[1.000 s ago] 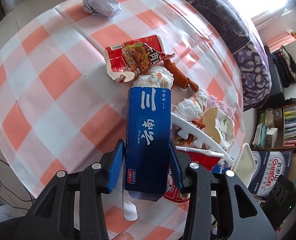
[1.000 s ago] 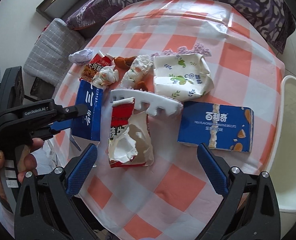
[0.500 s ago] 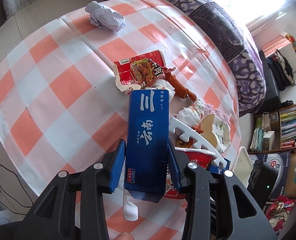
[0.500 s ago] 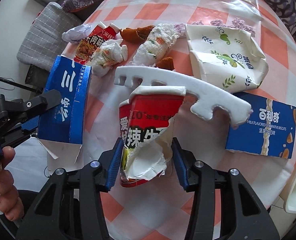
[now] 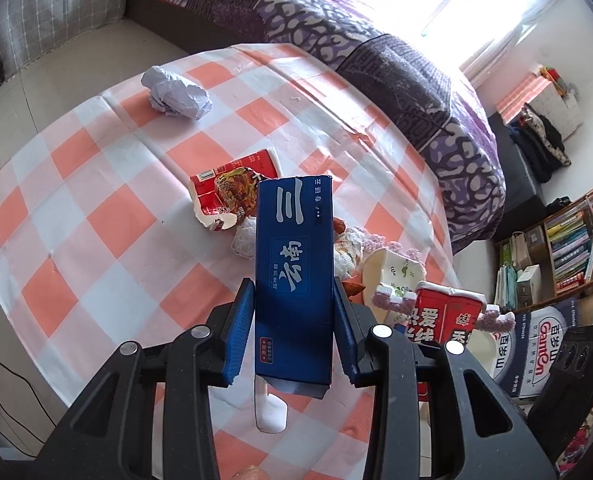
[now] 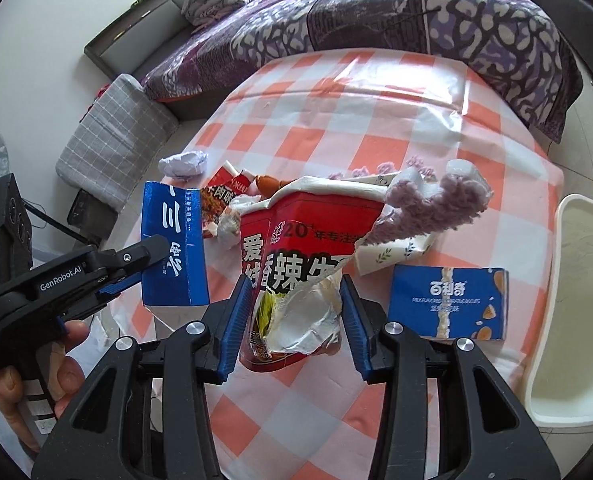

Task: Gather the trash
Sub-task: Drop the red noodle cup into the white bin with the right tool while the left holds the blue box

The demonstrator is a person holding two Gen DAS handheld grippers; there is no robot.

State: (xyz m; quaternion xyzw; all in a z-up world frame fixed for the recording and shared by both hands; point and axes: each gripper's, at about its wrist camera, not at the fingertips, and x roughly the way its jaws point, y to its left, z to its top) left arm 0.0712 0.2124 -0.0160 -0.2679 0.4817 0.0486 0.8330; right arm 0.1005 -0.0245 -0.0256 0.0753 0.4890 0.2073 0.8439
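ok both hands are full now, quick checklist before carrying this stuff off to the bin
1. Left gripper grip on the blue carton: ok, both pads press its sides and it is lifted off the tablecloth.
2. Right gripper grip on the torn red noodle cup: ok, clamped between both pads.
3. Loose riders: not ok, a white foam strip with purple fluff rests on the cup's rim and could drop.
4. Cup contents: cannot tell, its inside is hidden.
5. Bin location: cannot tell, none is clearly in view.
6. Trash left behind: not ok, crumpled paper and the blue biscuit box remain.
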